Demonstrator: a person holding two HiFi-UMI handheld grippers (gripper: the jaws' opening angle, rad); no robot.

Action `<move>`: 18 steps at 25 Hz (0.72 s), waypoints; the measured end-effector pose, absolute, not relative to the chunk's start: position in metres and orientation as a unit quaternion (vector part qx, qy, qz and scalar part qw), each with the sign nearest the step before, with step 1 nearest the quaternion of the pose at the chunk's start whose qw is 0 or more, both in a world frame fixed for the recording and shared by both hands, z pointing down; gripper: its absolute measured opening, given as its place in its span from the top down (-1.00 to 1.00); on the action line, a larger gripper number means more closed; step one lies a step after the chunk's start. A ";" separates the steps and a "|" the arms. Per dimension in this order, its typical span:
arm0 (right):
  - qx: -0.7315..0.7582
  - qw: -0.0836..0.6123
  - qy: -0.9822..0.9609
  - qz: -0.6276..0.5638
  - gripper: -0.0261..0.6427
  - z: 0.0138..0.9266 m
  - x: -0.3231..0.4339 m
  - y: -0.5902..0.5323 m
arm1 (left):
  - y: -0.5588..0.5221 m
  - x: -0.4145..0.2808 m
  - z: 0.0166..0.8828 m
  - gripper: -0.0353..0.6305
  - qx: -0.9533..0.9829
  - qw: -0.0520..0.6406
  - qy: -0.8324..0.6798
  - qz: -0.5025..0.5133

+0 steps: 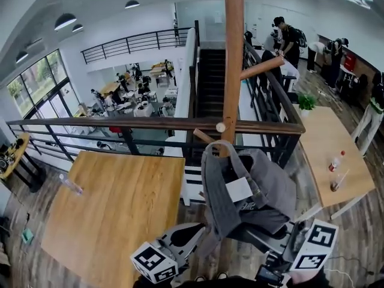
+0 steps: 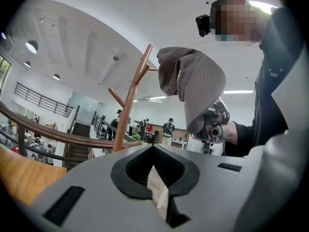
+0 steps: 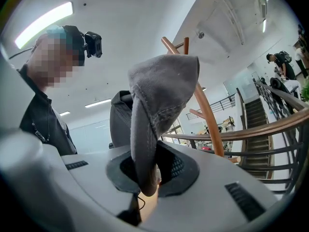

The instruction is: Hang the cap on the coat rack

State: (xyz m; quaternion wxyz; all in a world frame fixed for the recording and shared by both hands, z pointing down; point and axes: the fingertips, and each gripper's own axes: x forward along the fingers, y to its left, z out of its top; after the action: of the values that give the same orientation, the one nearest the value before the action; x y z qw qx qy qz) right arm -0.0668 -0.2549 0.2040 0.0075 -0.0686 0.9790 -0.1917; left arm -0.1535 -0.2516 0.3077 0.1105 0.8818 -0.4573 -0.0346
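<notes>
Nearest the person, the right claw (image 3: 145, 178) is clamped on the brim of the grey cap (image 3: 159, 105), which stands up from the jaws with its crown lifted towards the rack. The left claw (image 2: 155, 170) sits low at the other side, its jaws drawn almost together with nothing between them, so it has no share in the grip. In the head view the cap hangs in the air in front of the foot of the wooden coat rack (image 1: 233, 71), its top edge close to a short lower peg (image 1: 204, 137). From the left gripper view it lies just beside a peg tip, and whether it touches cannot be told. By my reading the step in hand is the carry to the rack, with the hanging not yet done. The next move calls for raising the cap so its hollow faces a peg end, sliding it over, and only then parting the right jaws. The left claw could steady the crown if it sags. Beyond the rack lie a bare wooden worktop (image 1: 114, 215), a dark railing (image 1: 120, 123) and the stairs
</notes>
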 end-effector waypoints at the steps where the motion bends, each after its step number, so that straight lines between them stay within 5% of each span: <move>1: -0.068 0.009 0.980 -0.187 0.80 0.197 -0.070 -0.257 | -0.252 -0.155 0.304 0.88 0.881 0.108 -0.459 -0.035; 18: -0.065 0.016 0.975 -0.211 0.80 0.213 -0.076 -0.303 | -0.279 -0.162 0.319 0.88 0.875 0.103 -0.471 -0.041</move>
State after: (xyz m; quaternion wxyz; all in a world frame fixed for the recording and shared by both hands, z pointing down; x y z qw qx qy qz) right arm -0.0756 -0.3027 0.2133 0.0158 -0.0648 0.9752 -0.2111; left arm -0.1623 -0.2787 0.3193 0.1034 0.8748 -0.4715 -0.0414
